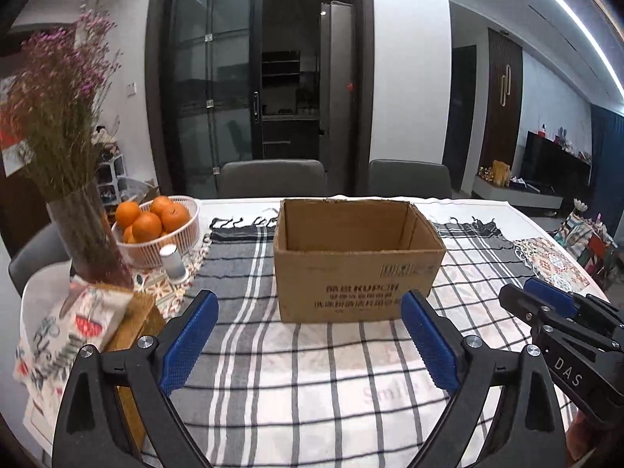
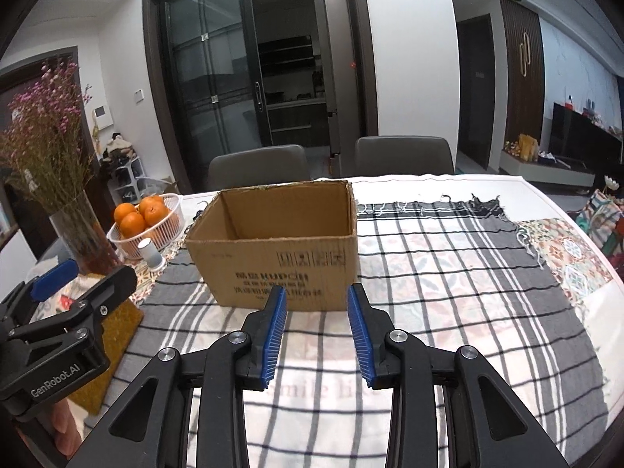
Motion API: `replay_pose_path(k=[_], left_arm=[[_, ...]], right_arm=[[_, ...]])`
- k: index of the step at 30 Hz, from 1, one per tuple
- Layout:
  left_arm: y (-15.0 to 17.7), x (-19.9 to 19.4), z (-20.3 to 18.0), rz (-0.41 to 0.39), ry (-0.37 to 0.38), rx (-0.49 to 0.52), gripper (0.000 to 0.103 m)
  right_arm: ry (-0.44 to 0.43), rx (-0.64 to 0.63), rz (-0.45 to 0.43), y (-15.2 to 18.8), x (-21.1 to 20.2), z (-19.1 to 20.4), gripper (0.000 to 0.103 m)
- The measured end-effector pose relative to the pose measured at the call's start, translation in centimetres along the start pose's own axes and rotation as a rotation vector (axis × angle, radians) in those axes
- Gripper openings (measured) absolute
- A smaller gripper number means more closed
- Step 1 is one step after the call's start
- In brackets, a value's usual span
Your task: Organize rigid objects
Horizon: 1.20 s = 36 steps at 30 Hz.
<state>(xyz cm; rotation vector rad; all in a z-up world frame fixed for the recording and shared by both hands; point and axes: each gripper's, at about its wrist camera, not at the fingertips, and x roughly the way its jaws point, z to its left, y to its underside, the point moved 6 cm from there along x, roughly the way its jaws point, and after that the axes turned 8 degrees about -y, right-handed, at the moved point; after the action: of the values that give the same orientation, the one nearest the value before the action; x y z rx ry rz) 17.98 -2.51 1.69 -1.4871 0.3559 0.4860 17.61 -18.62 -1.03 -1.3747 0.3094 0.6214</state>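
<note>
An open brown cardboard box (image 1: 357, 261) stands on the checked tablecloth, also seen in the right wrist view (image 2: 280, 249); the part of its inside that shows holds nothing. My left gripper (image 1: 310, 304) is wide open and empty, just in front of the box. My right gripper (image 2: 316, 296) is open with a narrower gap, empty, close to the box's front wall. The right gripper shows at the right edge of the left wrist view (image 1: 546, 304). The left gripper shows at the left edge of the right wrist view (image 2: 66, 277).
A white basket of oranges (image 1: 156, 230), a small white cylinder (image 1: 173, 263) and a glass vase of dried flowers (image 1: 89, 241) stand at the left. A patterned packet (image 1: 78, 327) lies on a wooden board near the left edge. Two grey chairs (image 1: 273, 177) stand behind the table.
</note>
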Motion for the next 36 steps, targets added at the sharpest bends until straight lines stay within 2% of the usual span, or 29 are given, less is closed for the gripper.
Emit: replay_pose_path(k=[5,17,22,25,36], left_arm=[[1.0,-1.5,0.6,-0.013,-0.006,-0.018,0.099],[1.8,-4.7,1.4,-0.078,-0.043,-0.020,0.103],[1.9,-5.1,1.9,-0.085,-0.062,-0.023,0.103],[2.1,-5.3,2.1,-0.087,-0.070,-0.024,0.103],[2.0,-6.2,2.8,-0.106,-0.087,-0.035,0.103]], right_arm=[[0.014,-0.035,-0.020,0.9,-1.7,0.8,0.037],[0.046,-0.055,-0.063,2.4,-4.7,1.4,0.057],[0.077,-0.066,-0.093,2.1,-5.6,1.4,0.071],[0.098,-0.078,-0.114,1.9,-6.1,1.5,0.075],[0.126,-0.088,-0.152,1.6,-7.4,2.0,0.082]])
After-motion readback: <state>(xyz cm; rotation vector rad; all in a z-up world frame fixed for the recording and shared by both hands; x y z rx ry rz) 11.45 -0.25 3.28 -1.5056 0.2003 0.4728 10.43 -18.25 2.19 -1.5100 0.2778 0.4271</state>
